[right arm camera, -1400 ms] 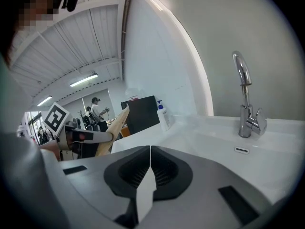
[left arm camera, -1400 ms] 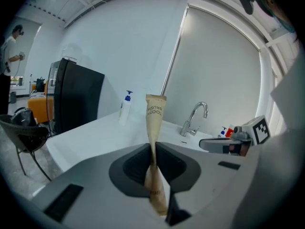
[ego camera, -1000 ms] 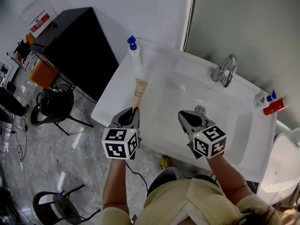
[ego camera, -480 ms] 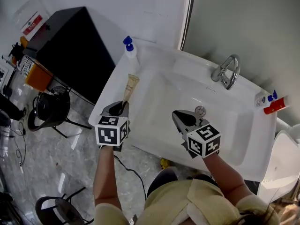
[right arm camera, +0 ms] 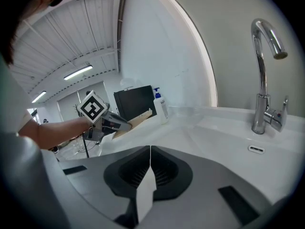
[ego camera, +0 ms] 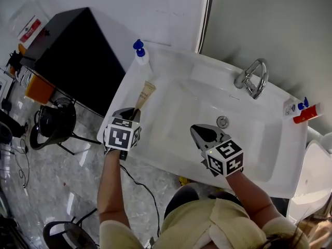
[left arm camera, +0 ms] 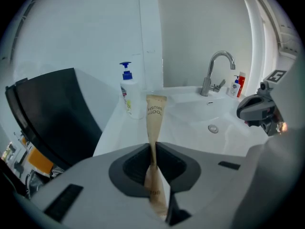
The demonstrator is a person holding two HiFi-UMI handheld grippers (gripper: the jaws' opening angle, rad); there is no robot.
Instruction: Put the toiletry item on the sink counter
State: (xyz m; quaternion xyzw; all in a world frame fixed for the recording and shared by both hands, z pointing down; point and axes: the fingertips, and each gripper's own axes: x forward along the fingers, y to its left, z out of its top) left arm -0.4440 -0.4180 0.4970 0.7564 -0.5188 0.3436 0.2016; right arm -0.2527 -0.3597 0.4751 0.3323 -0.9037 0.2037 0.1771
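To my far left a black cabinet (ego camera: 78, 51) stands against the wall, just beside the sink's left end, with a dark chair (ego camera: 52, 121) on the floor in front of it.

My left gripper (ego camera: 134, 112) hangs at the sink's left front corner. Its jaws are pressed together on the pack (left arm camera: 155, 113), a flat beige sleeve printed "TOOTH BRUSH", pinched near its near end. The pack points away from me over the left strip of the counter (ego camera: 122, 95). Its far end lies close to the pump bottle (left arm camera: 127, 92), which stands upright at the back left corner. I cannot tell whether the pack touches the counter. The bottle has a blue pump and a pale body. I cannot make out what is in it.

The basin (ego camera: 176, 113) opens to the right of that strip, and the drain (ego camera: 222, 121) sits in its floor.

My right gripper (ego camera: 199, 132) hovers over the front of the basin, well apart from the left one. Its jaws are closed flat on each other with nothing between them.

Behind it the chrome faucet (ego camera: 251, 77) rises from the back ledge. At the far right corner stand two small bottles (ego camera: 303, 110), one blue-capped and one red.
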